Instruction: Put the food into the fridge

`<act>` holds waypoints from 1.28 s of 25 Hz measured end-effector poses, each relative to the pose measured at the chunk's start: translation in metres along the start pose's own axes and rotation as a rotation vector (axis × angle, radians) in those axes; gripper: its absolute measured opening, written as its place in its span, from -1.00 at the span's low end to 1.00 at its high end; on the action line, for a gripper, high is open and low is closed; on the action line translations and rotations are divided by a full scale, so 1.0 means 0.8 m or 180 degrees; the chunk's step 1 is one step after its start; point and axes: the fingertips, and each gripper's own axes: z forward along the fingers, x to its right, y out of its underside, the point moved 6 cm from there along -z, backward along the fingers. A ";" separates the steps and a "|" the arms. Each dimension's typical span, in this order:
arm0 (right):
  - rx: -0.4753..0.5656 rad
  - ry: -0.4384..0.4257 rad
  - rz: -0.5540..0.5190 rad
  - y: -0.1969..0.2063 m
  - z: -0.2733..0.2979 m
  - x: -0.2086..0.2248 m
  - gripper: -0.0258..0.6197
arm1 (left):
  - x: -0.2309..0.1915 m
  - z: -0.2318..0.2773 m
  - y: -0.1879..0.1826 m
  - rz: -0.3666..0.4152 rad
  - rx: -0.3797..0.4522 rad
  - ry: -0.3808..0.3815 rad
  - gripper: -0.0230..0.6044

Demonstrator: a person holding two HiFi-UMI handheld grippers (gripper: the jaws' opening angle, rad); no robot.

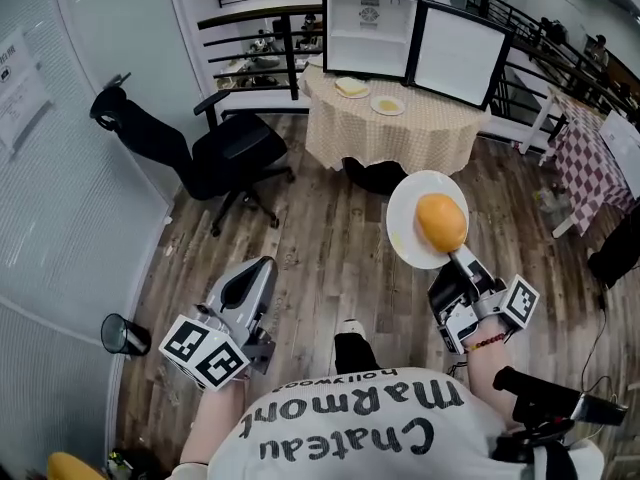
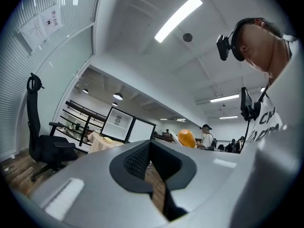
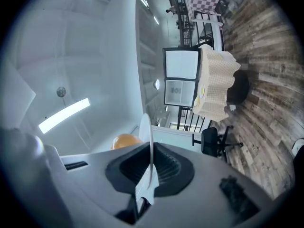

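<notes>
Far left, a black bin [image 1: 120,335] stands on the wood floor [image 1: 330,238] by the glass wall. Behind it is a black office chair [image 1: 235,153], upright.

My left gripper [image 1: 258,271] sits low in the head view, about level. In the left gripper view its jaws are drawn together to a thin slit with nothing between them, and floor shows through.

Centre back is a round table [image 1: 400,138] with a checked cloth. The fridge [image 1: 368,34] stands on it, its door [image 1: 462,52] swung wide to the right. On the cloth in front of the fridge lie a small plate [image 1: 352,87] with something flat and pale, and a second small plate [image 1: 388,105] just right of it.

Nearer me, right of centre, is the white plate [image 1: 403,230] with the food [image 1: 441,222] on it, a rounded orange-yellow lump. Both are in the air over the floor, well apart from the table and fridge.

My right gripper [image 1: 462,265] has the plate. Its jaws are closed down on the near rim and tilted a little upward. In the right gripper view the rim sits edge-on between the pads. The jaws do not touch the food.

Far right is a side table [image 1: 600,163] with a dark checked cloth.
</notes>
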 end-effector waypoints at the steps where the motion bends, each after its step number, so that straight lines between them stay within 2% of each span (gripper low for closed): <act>1: 0.0000 0.0002 0.0031 -0.005 0.011 0.007 -0.85 | -0.009 0.008 0.002 -0.0035 -0.0016 -0.0022 -0.90; 11: -0.0126 -0.0004 0.0048 -0.097 0.130 0.063 -0.85 | -0.077 0.127 -0.012 -0.0056 0.0010 -0.0165 -0.90; 15: -0.0220 0.0041 0.0021 -0.134 0.169 0.087 -0.85 | -0.094 0.182 -0.019 0.0014 0.0017 -0.0194 -0.90; 17: -0.0269 0.0084 0.0031 -0.153 0.187 0.101 -0.85 | -0.104 0.206 -0.024 0.0077 0.0012 -0.0234 -0.90; 21: -0.0282 0.0235 0.0021 -0.196 0.219 0.132 -0.85 | -0.118 0.244 -0.024 0.0407 0.0018 -0.0283 -0.90; 22: -0.0262 0.0273 0.0027 -0.205 0.227 0.139 -0.85 | -0.122 0.251 -0.023 0.0424 0.0034 -0.0296 -0.90; 26: -0.0223 0.0447 -0.0030 -0.226 0.255 0.154 -0.85 | -0.135 0.267 -0.018 0.0198 0.0102 -0.0305 -0.90; 32: -0.0182 0.0506 0.0019 -0.236 0.279 0.162 -0.85 | -0.143 0.272 -0.021 0.0217 0.0018 -0.0416 -0.90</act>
